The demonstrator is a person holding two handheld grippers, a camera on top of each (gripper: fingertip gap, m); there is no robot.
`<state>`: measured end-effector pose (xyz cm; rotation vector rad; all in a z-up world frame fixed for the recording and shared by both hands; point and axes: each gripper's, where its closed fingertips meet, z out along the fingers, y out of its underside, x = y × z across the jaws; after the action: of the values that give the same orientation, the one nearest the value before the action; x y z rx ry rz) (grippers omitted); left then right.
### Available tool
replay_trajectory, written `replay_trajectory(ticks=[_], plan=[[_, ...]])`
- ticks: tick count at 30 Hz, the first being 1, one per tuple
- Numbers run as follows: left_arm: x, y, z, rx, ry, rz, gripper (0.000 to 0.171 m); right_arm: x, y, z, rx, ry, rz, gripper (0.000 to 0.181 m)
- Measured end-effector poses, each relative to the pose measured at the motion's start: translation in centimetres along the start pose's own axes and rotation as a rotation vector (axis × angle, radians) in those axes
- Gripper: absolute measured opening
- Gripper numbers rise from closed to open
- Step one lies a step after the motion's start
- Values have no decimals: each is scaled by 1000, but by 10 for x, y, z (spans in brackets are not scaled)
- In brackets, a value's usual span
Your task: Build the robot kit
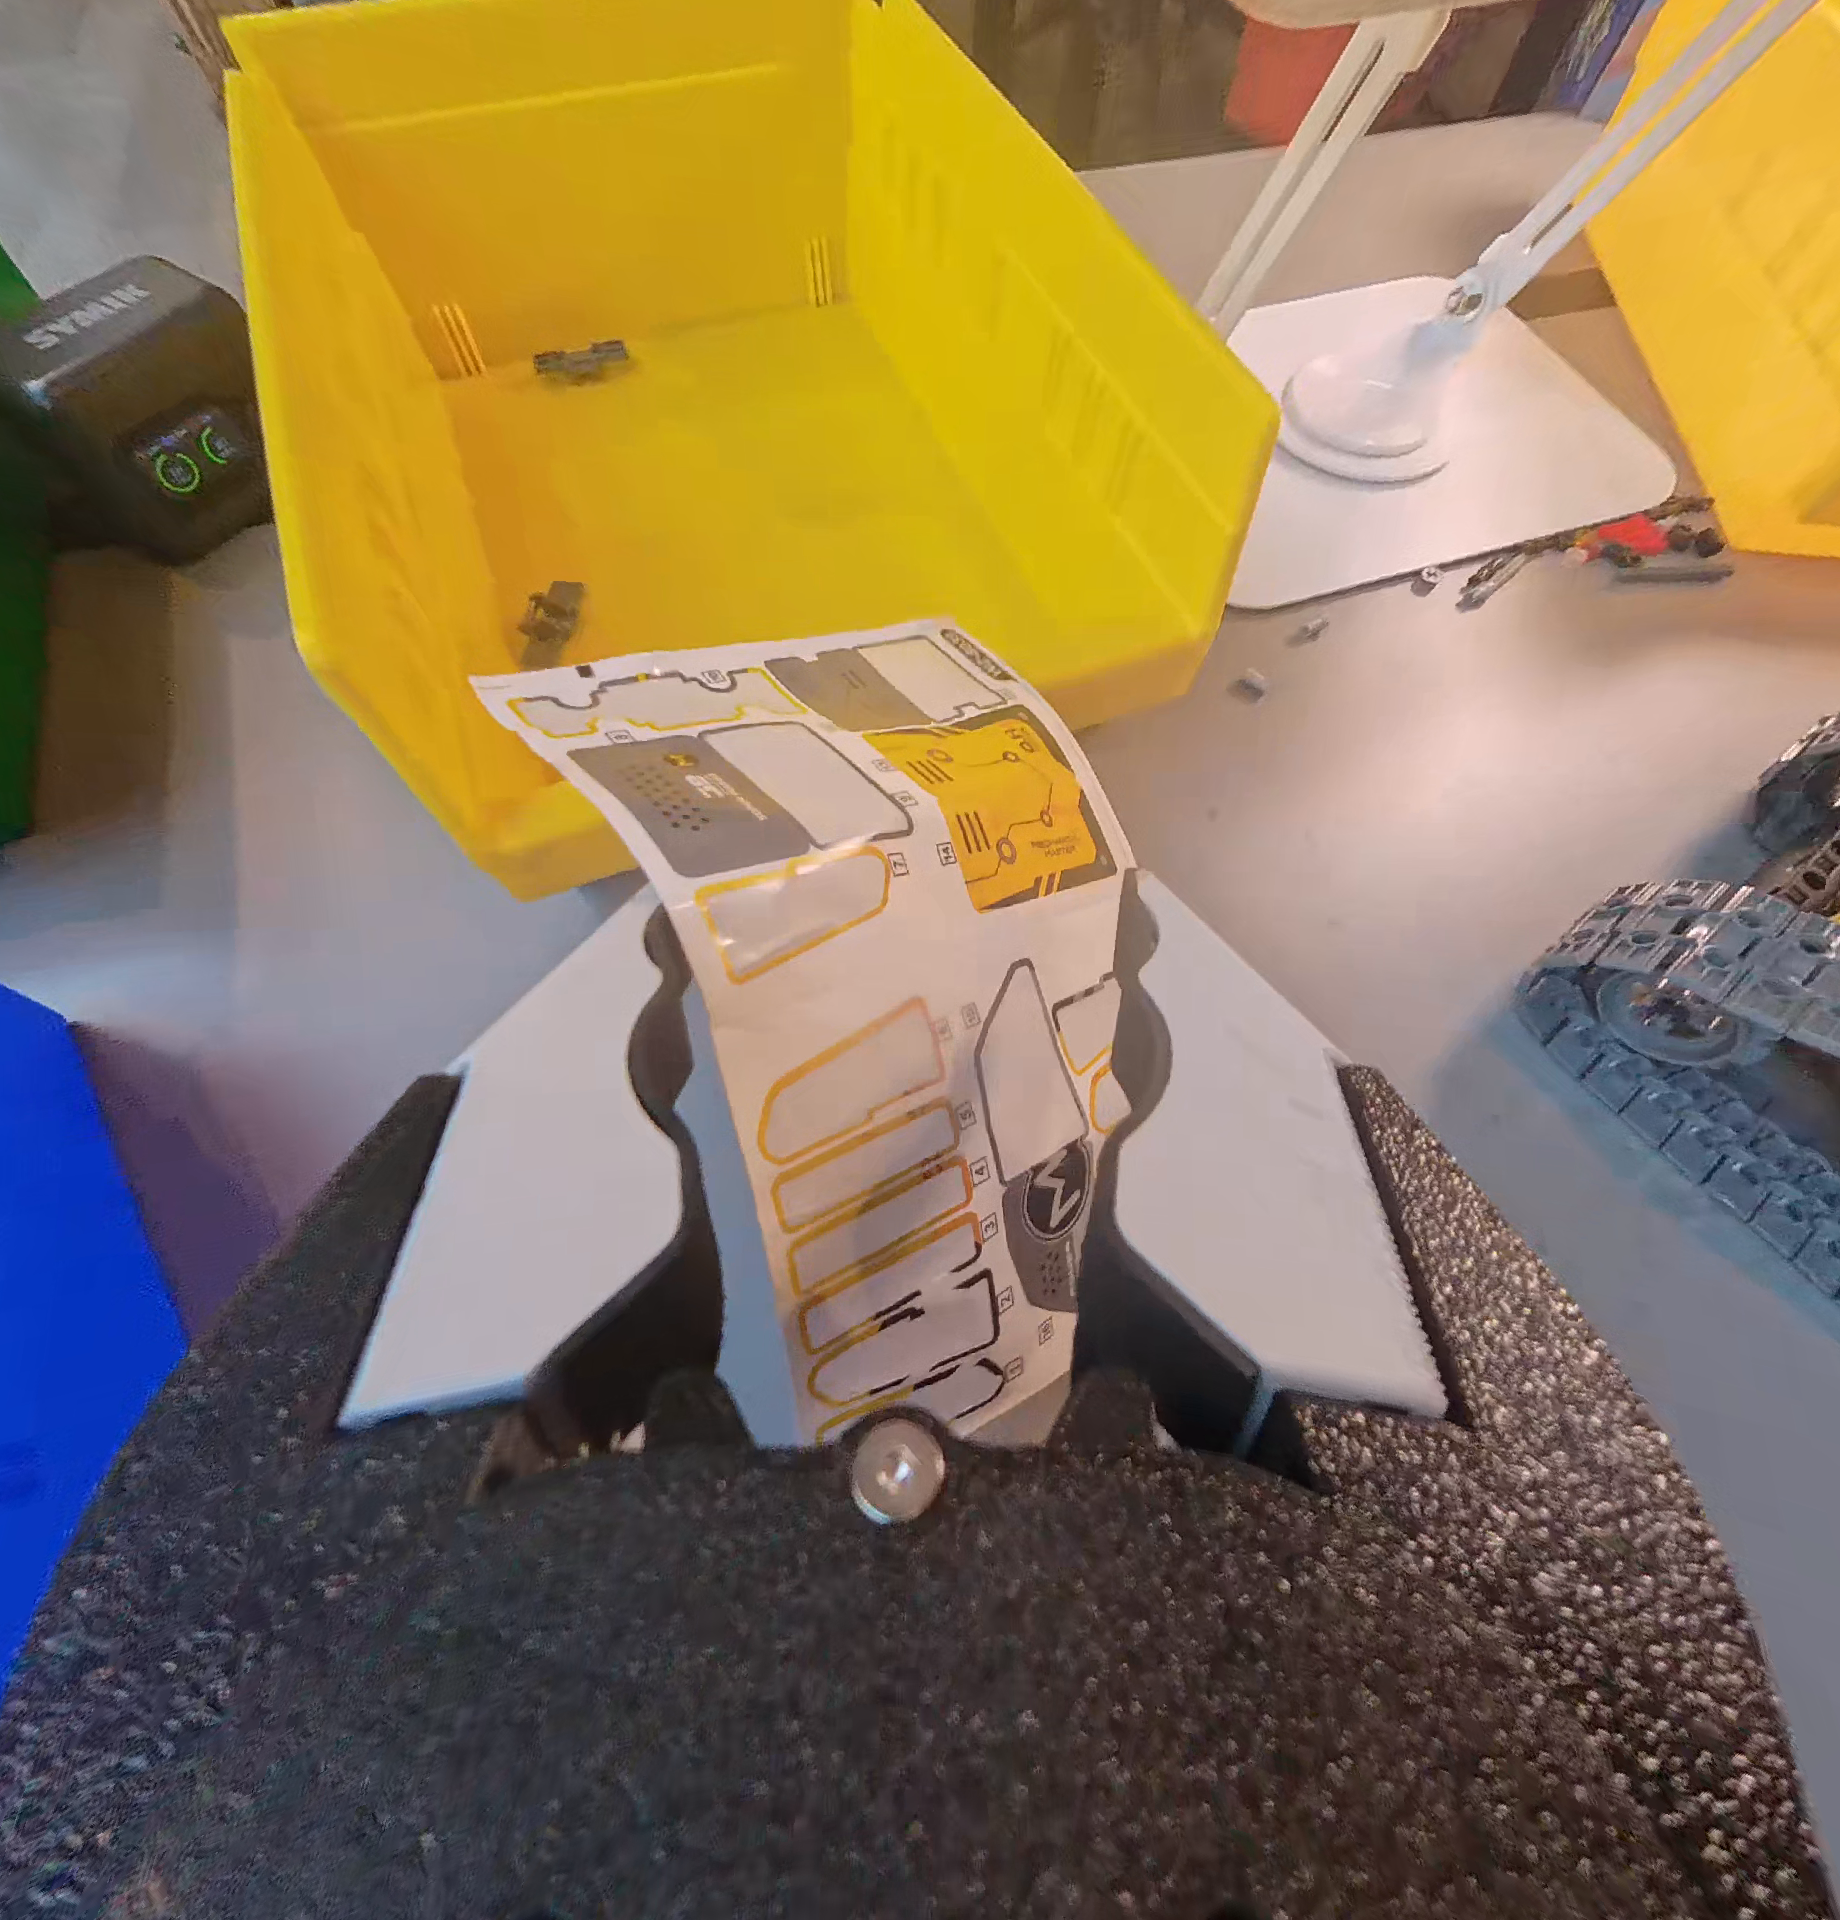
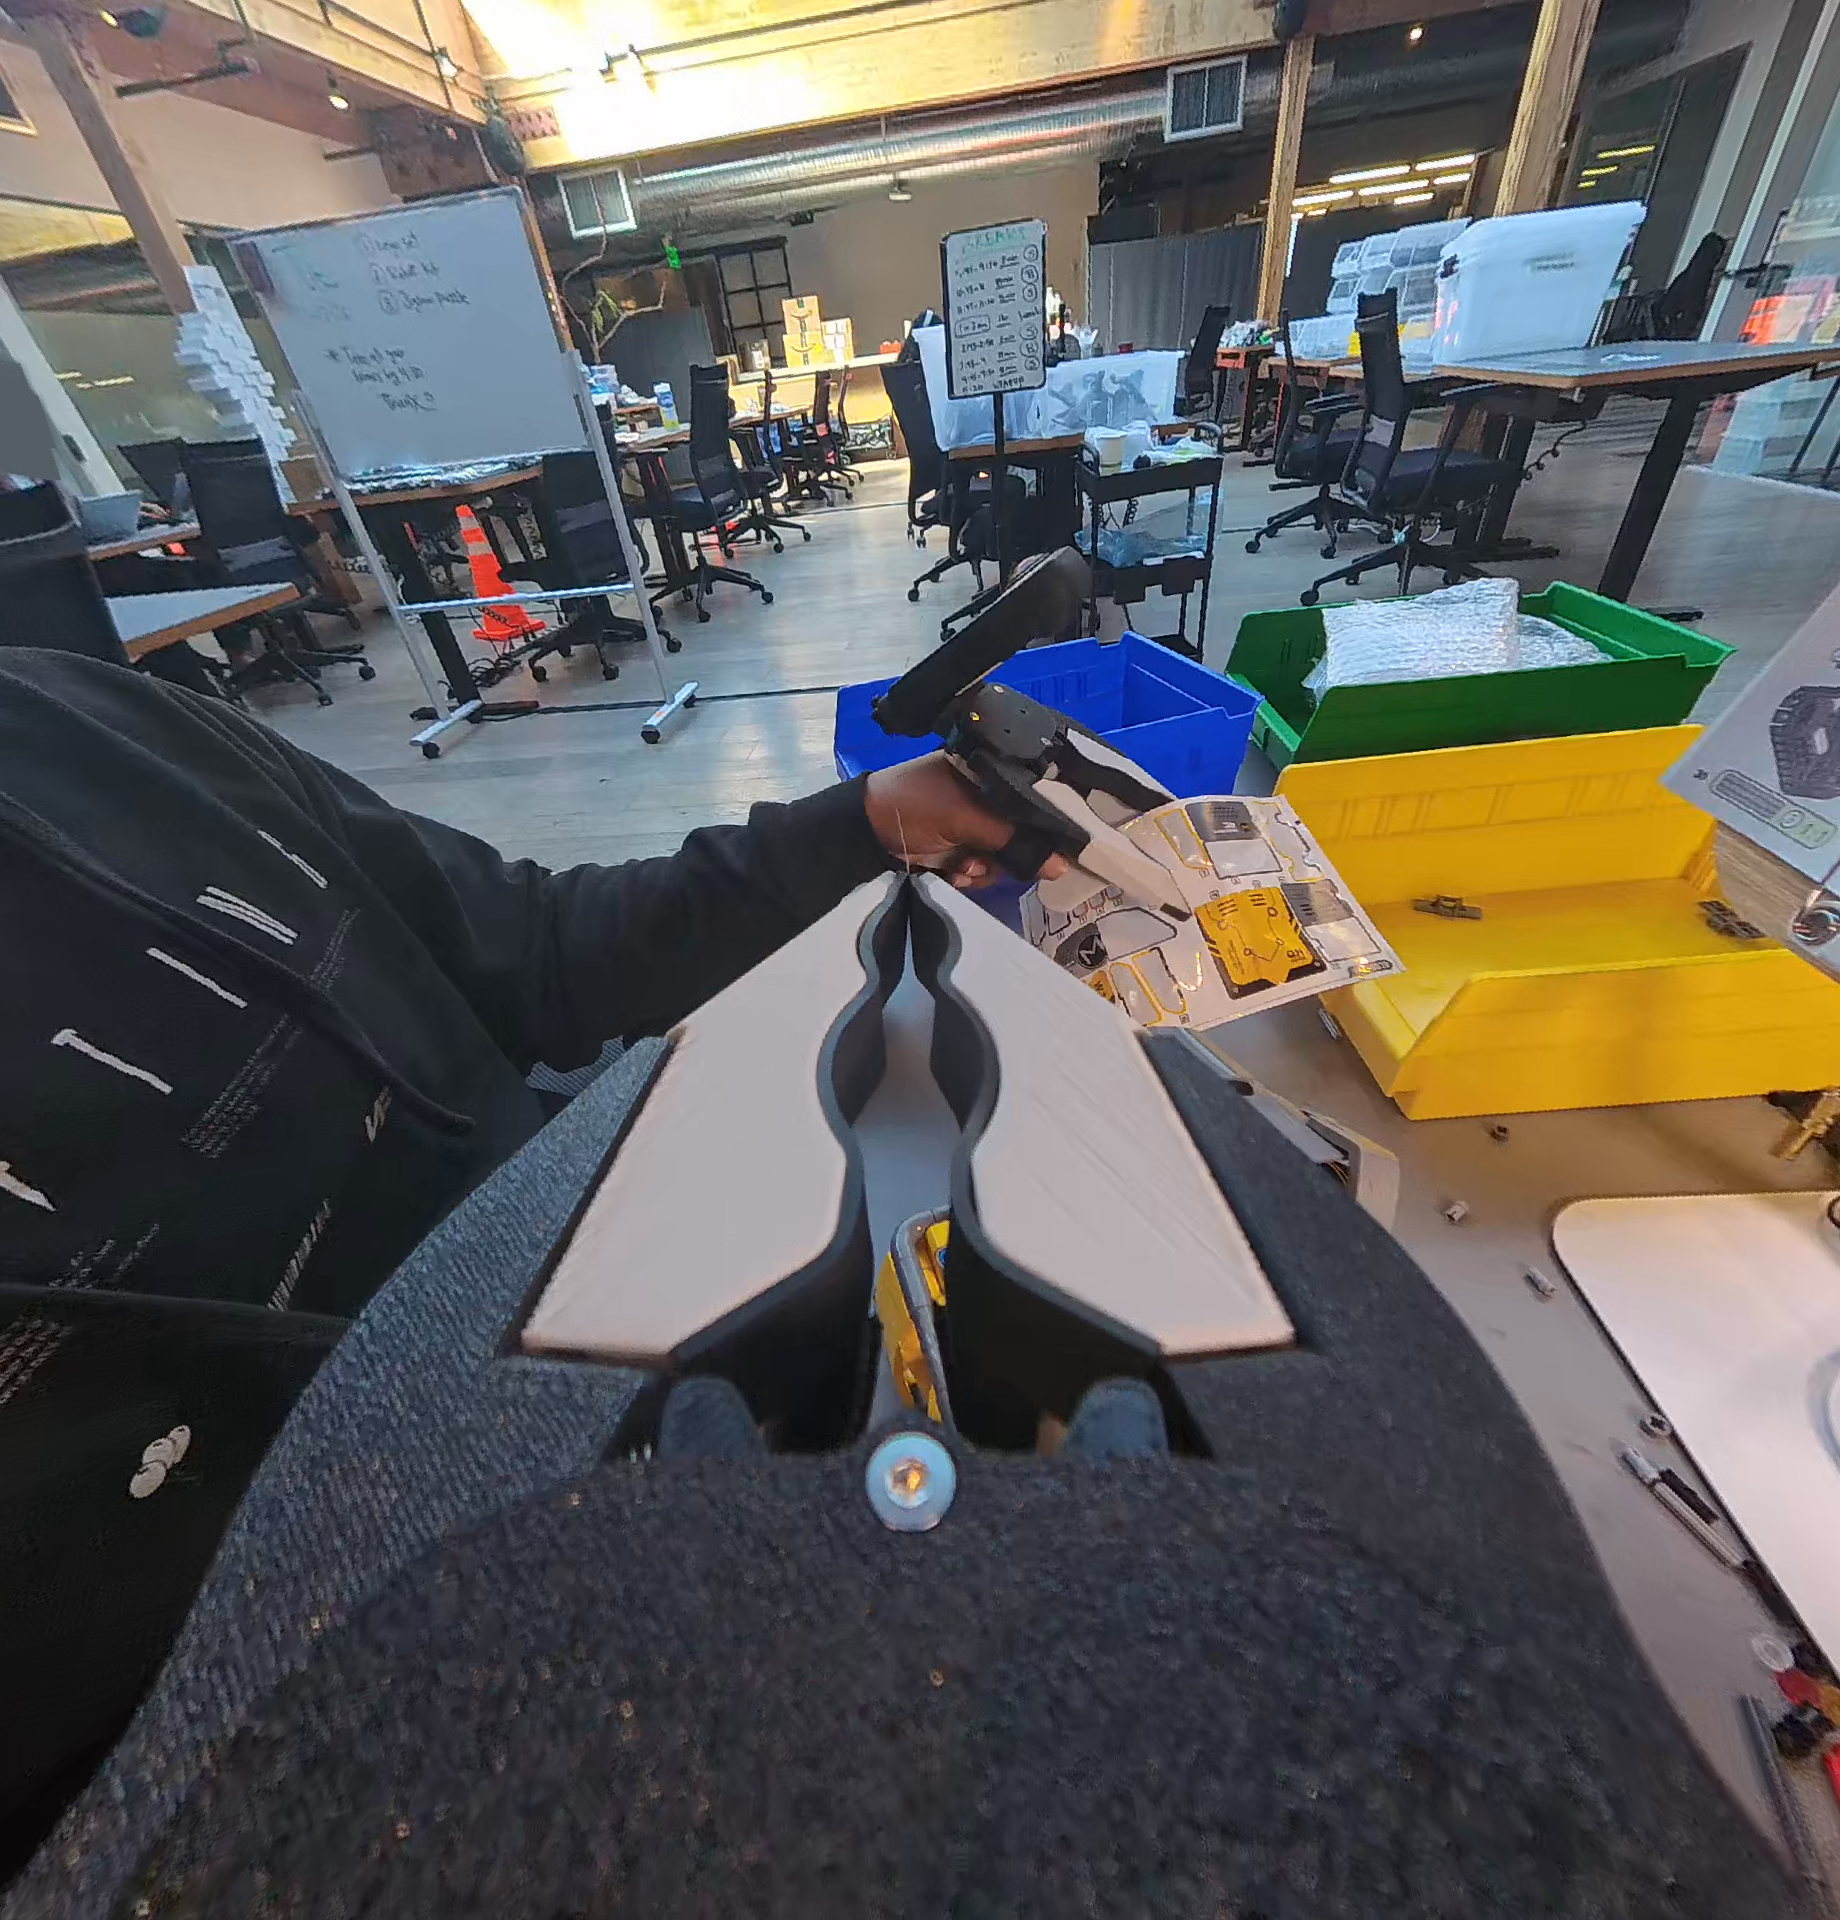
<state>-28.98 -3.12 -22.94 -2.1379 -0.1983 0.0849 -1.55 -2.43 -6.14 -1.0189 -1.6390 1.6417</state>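
My left gripper [image 1: 895, 904] is shut on a sticker sheet [image 1: 843, 790], white with yellow and grey decals. The sheet curls up and forward between the fingers, just in front of the low front lip of an open yellow bin [image 1: 355, 343]. Two small black parts [image 1: 580, 361] lie inside the bin. The right wrist view shows the same left gripper [image 2: 1155, 883] in a person's hand, holding the sheet [image 2: 1238, 925] beside the yellow bin [image 2: 1498, 821]. My right gripper [image 2: 908, 883] is shut, tips touching, raised above the table edge and apart from the sheet.
A white lamp base [image 1: 1467, 488] stands right of the bin, with loose small parts [image 1: 1622, 551] by it. A grey tracked brick model [image 1: 1726, 1018] sits at right. A second yellow bin [image 1: 1768, 260], a blue bin [image 2: 1134, 696] and a green bin [image 2: 1467, 707] stand around. The gap from one gripper's tips to the other's is roughly 30 cm.
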Motion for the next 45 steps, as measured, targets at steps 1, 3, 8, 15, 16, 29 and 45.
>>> replay_trajectory(ticks=[1,3,8,15,16,29,45], plan=[[1,6,2,-37,-2,21,83,0,0,0,-1,0,1,0],[4,25,7,-141,8,64,88,1,1,0,-4,1,1,0],[13,38,13,-205,55,97,92,3,4,1,-16,10,-2,0],[-4,-26,-17,141,-64,152,91,7,1,-3,-4,26,-7,0],[-1,-33,-21,189,-55,153,91,7,1,-3,-3,27,-6,0],[147,-40,-27,340,613,102,66,11,-1,-7,5,54,-39,0],[232,-31,-35,331,932,101,59,1,12,1,-53,37,-263,0]])
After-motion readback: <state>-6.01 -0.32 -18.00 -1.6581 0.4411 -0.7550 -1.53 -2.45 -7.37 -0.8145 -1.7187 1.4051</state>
